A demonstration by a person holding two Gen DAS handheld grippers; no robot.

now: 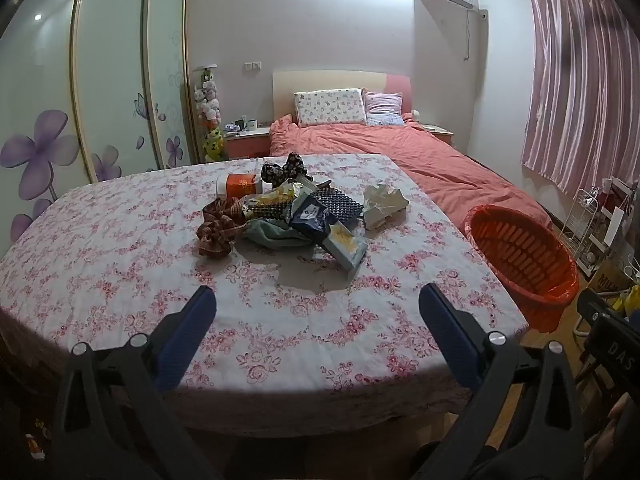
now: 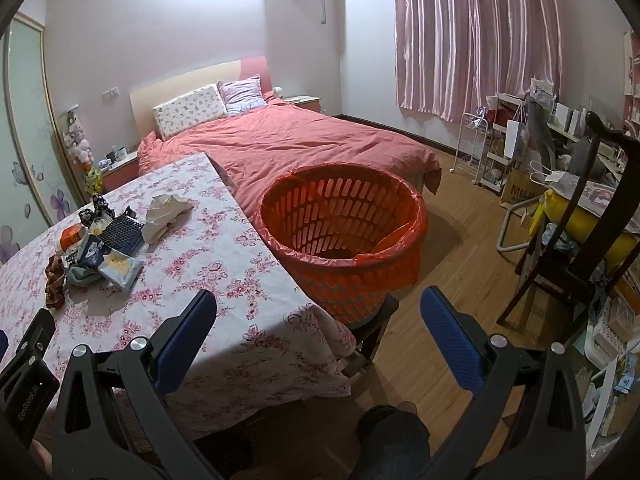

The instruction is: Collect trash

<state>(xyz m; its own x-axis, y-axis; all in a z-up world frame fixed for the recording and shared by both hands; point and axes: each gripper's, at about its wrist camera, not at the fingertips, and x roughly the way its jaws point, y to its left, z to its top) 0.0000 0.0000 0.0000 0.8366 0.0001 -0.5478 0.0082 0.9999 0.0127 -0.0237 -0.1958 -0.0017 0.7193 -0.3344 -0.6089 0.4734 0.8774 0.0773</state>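
Left gripper [image 1: 316, 300] wide open, empty — trash pile [image 1: 292, 212] well beyond it on the table [image 1: 120, 240].

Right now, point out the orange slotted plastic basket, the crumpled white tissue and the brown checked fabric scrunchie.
orange slotted plastic basket [image 2: 340, 216], right wrist view, inner wall.
crumpled white tissue [image 1: 382, 204], left wrist view, middle.
brown checked fabric scrunchie [image 1: 216, 234], left wrist view, ruffled ring.

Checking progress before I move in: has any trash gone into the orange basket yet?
No. In the right wrist view the orange basket shows only its liner, and the trash pile sits on the table.
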